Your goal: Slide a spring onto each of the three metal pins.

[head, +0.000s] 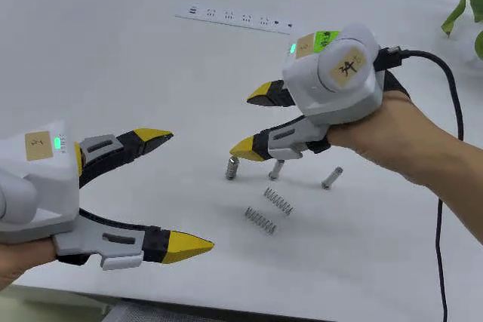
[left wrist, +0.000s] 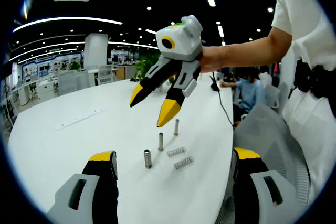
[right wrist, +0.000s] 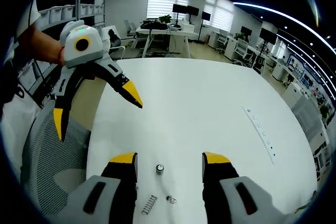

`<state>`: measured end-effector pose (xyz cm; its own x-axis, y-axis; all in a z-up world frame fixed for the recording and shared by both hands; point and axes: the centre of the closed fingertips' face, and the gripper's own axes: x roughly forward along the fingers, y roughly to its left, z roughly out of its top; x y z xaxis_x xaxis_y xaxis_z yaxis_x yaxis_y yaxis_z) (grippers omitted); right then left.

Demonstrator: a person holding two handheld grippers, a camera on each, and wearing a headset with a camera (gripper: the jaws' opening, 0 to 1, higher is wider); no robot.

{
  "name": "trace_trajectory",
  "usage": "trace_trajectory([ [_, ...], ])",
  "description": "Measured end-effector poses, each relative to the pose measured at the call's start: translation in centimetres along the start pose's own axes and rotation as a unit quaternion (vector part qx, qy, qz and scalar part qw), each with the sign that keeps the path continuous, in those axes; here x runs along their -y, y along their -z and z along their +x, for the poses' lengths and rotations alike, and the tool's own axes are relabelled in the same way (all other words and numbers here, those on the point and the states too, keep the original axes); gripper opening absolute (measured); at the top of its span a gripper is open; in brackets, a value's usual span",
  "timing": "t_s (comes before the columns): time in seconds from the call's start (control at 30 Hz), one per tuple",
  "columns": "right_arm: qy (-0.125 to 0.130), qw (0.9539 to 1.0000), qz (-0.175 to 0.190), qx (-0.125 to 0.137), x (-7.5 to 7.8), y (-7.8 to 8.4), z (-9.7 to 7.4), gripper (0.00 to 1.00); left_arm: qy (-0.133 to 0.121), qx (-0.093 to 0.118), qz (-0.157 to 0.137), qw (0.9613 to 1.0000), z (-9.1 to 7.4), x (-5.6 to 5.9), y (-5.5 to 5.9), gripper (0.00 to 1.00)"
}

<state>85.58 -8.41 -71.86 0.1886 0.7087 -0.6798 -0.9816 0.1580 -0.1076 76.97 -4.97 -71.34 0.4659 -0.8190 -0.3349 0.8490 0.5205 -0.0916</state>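
Note:
Three short metal pins stand upright on the white table: a left pin (head: 232,167) (left wrist: 148,158) that looks ribbed, as if a spring sits on it, a middle pin (head: 276,170) (left wrist: 161,141) and a right pin (head: 332,177) (left wrist: 176,126), both bare. Two loose springs (head: 278,200) (head: 260,220) (left wrist: 176,151) lie just in front of them. My right gripper (head: 249,122) (right wrist: 169,158) hovers open above the pins, holding nothing; one pin top (right wrist: 159,169) shows between its jaws. My left gripper (head: 175,190) (left wrist: 174,156) is open and empty, to the left of the pins.
A white power strip (head: 234,18) lies at the back of the table. A black cable (head: 441,209) trails from the right gripper over the table's right side. Plant leaves (head: 468,5) hang at the far right. The table's front edge (head: 226,308) is near, with a mesh chair (right wrist: 52,156) beside it.

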Motion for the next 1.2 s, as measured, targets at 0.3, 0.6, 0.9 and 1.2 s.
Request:
trace_trajectory([
  [0.3, 0.019, 0.9987, 0.029, 0.039, -0.2, 0.9, -3.3, 0.59, 0.003, -0.014, 0.004, 0.9999, 0.2, 0.6, 0.2, 0.91],
  [0.6, 0.034, 0.9955, 0.06, 0.066, -0.7, 2.9, -6.4, 0.67, 0.006, -0.036, 0.008, 0.9993, 0.3, 0.8, 1.0, 0.89],
  [0.9, 0.039, 0.9927, 0.082, 0.079, -2.5, 6.1, -9.2, 0.76, 0.017, -0.063, 0.013, 0.9978, 0.9, 1.8, 2.0, 0.88],
  [1.2, 0.046, 0.9886, 0.105, 0.097, -3.5, 9.0, -11.6, 0.83, 0.037, -0.105, 0.03, 0.9933, 1.3, 2.3, 4.0, 0.82],
])
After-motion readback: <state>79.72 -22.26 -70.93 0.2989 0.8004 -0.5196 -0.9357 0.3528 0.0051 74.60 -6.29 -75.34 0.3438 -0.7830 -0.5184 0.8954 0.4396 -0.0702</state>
